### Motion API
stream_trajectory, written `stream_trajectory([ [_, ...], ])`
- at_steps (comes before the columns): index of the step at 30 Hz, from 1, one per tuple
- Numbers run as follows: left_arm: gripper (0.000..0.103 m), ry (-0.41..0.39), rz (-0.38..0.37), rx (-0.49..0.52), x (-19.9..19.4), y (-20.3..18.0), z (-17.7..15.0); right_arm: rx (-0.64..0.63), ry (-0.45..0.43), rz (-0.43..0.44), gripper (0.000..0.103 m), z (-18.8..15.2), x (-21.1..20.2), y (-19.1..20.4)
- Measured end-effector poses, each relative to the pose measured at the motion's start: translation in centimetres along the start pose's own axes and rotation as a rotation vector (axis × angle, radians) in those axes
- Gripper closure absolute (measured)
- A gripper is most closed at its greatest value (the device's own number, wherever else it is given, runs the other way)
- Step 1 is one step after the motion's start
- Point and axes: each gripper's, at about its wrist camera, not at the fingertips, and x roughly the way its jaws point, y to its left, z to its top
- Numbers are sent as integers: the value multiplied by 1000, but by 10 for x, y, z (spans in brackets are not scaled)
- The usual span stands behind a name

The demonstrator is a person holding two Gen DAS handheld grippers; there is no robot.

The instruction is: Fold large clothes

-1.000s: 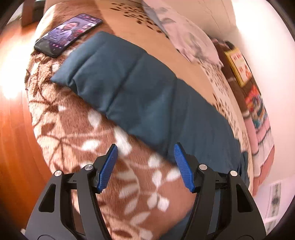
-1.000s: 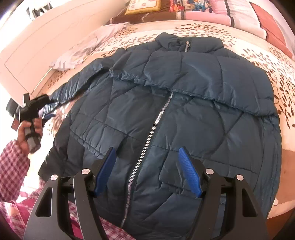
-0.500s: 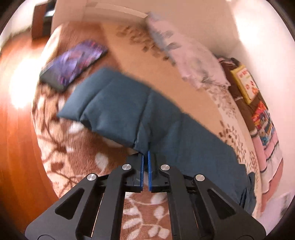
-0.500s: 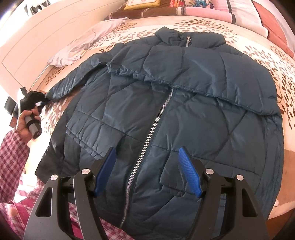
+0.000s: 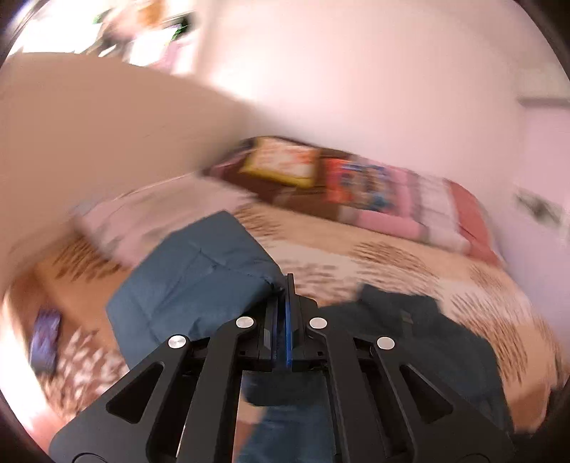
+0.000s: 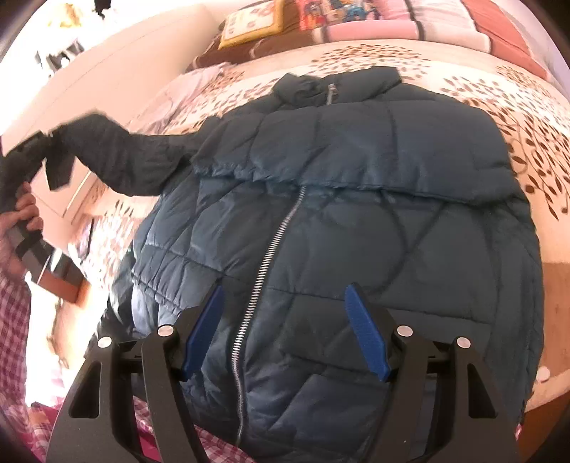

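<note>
Two grippers work a dark blue puffer jacket (image 6: pixel 356 220) spread zipper-up across the leaf-patterned bed (image 6: pixel 527 107). At far left, the left gripper (image 5: pixel 285 302) has its blue pads pressed together on the sleeve (image 5: pixel 192 285), holding it raised off the bedding. Over the near hem, the right gripper (image 6: pixel 285 331) hangs with jaws spread wide, gripping nothing.

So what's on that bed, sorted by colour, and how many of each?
Dark teal: 1, the quilted puffer jacket, its sleeve pinched in the left gripper
Pale lilac: 1, the soft pillow
Multicoloured: 1, the folded patterned blankets
Dark with purple screen: 1, the phone
Total: 4
</note>
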Motion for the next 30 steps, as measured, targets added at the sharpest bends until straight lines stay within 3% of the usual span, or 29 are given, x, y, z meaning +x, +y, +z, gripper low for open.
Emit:
stream_trajectory([
  [6, 101, 120, -239, 171, 20, -111, -25, 79, -34, 2, 34, -10, -15, -30],
  [10, 101, 262, -313, 239, 51, -162, -65, 119, -57, -6, 34, -17, -25, -49],
  [15, 101, 399, -299, 314, 85, -201, -119, 170, -80, -9, 34, -23, -35, -70],
  [20, 100, 519, -261, 274, 112, -211, -147, 186, -65, -12, 34, -26, -33, -79],
  [21, 95, 541, -254, 264, 115, -210, -150, 186, -62, -12, 34, -26, -32, -79],
  [23, 74, 582, -267, 267, 119, -208, -156, 184, -57, -13, 34, -25, -29, -78],
  [24, 54, 593, -280, 270, 117, -208, -157, 184, -55, -12, 34, -26, -28, -77],
  [25, 40, 586, -292, 280, 111, -209, -156, 182, -52, -12, 34, -25, -27, -76],
  [27, 33, 540, -295, 317, 94, -211, -151, 174, -47, -17, 34, -25, -26, -74],
  [30, 29, 540, -317, 316, 81, -206, -144, 170, -37, -21, 34, -24, -23, -70],
])
